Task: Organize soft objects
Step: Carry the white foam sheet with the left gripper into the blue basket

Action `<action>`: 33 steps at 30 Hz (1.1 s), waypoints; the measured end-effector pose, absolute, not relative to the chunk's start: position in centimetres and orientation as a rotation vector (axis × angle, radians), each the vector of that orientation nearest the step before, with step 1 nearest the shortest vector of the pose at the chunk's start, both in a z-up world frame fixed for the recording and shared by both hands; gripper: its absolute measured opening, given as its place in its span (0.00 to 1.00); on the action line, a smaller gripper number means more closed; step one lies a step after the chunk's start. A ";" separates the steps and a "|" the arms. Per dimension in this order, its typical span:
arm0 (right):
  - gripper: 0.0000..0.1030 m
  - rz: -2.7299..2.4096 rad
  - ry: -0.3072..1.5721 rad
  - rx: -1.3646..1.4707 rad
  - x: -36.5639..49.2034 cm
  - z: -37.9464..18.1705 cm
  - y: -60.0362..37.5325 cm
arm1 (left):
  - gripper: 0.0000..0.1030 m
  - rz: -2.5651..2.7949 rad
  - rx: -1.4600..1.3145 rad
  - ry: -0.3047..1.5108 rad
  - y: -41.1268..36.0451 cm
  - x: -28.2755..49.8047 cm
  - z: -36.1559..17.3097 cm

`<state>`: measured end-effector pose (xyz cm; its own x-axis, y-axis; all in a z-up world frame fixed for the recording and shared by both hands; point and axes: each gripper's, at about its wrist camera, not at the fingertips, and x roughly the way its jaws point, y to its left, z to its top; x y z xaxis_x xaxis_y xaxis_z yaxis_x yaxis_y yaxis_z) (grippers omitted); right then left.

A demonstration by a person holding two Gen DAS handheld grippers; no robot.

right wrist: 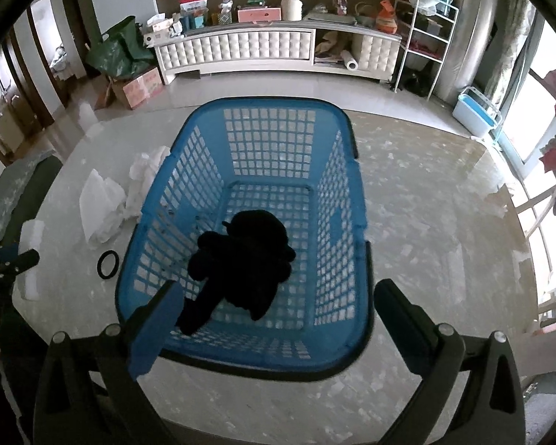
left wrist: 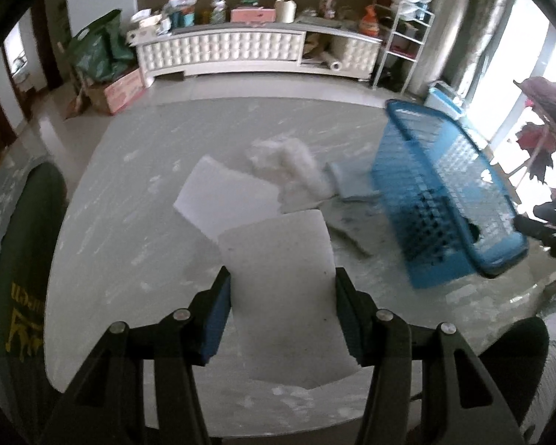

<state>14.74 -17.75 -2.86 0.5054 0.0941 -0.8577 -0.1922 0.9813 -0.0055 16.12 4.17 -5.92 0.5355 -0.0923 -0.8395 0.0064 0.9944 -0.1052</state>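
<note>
A white foam sheet (left wrist: pixel 285 289) lies between the fingers of my left gripper (left wrist: pixel 282 278), which is closed against its two edges. A second white sheet (left wrist: pixel 222 200) and a fluffy white wad (left wrist: pixel 296 165) lie beyond it on the marble table. The blue mesh basket (left wrist: pixel 441 193) stands to the right. In the right wrist view the basket (right wrist: pixel 204 170) holds a black cloth (right wrist: pixel 241 267). My right gripper (right wrist: pixel 274 304) is open and empty above the basket's near rim. White sheets (right wrist: pixel 102 204) lie left of the basket.
A black ring (right wrist: pixel 107 264) lies on the table (right wrist: pixel 426 241) left of the basket. The left gripper shows at the left edge of the right wrist view (right wrist: pixel 3 263). A white TV cabinet (left wrist: pixel 241 50) and boxes stand across the floor. A green-clad chair (left wrist: pixel 22 259) is at left.
</note>
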 end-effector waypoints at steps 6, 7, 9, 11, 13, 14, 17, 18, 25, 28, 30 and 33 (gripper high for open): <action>1.00 0.166 1.018 -0.082 14.4 -3.2 -18.9 | 0.49 -0.123 -0.061 0.982 1.3 16.3 -4.2; 1.00 0.166 1.018 -0.080 14.4 -3.3 -19.0 | 0.49 -0.128 -0.055 0.980 0.8 16.4 -3.9; 1.00 0.168 1.020 -0.071 14.4 -3.6 -19.4 | 0.49 -0.142 -0.036 0.975 -0.2 16.8 -3.4; 1.00 0.164 1.019 -0.070 14.4 -3.8 -19.6 | 0.49 -0.158 -0.019 0.969 -1.3 17.2 -2.9; 1.00 0.159 1.017 -0.071 14.4 -3.9 -19.8 | 0.49 -0.176 -0.002 0.964 -2.4 17.8 -2.5; 1.00 0.157 1.015 -0.073 14.5 -3.9 -19.9 | 0.49 -0.184 0.003 0.962 -2.8 18.1 -2.3; 1.00 0.159 1.011 -0.066 14.5 -3.7 -20.5 | 0.49 -0.216 0.008 0.957 -4.0 19.2 -1.9; 1.00 0.161 1.008 -0.062 14.6 -3.7 -20.6 | 0.49 -0.224 0.012 0.955 -4.4 19.7 -1.7; 1.00 0.152 0.992 -0.044 14.8 -3.9 -21.5 | 0.49 -0.296 0.051 0.949 -7.7 22.7 -1.8; 1.00 0.146 0.993 -0.047 15.1 -4.3 -21.7 | 0.49 -0.324 0.062 0.956 -8.8 24.1 -2.0; 1.00 0.150 1.001 -0.033 15.3 -4.6 -22.1 | 0.49 -0.337 0.083 0.958 -9.6 24.9 -2.3; 1.00 0.149 1.006 -0.022 15.7 -4.8 -22.5 | 0.49 -0.358 0.105 0.964 -10.7 26.1 -2.8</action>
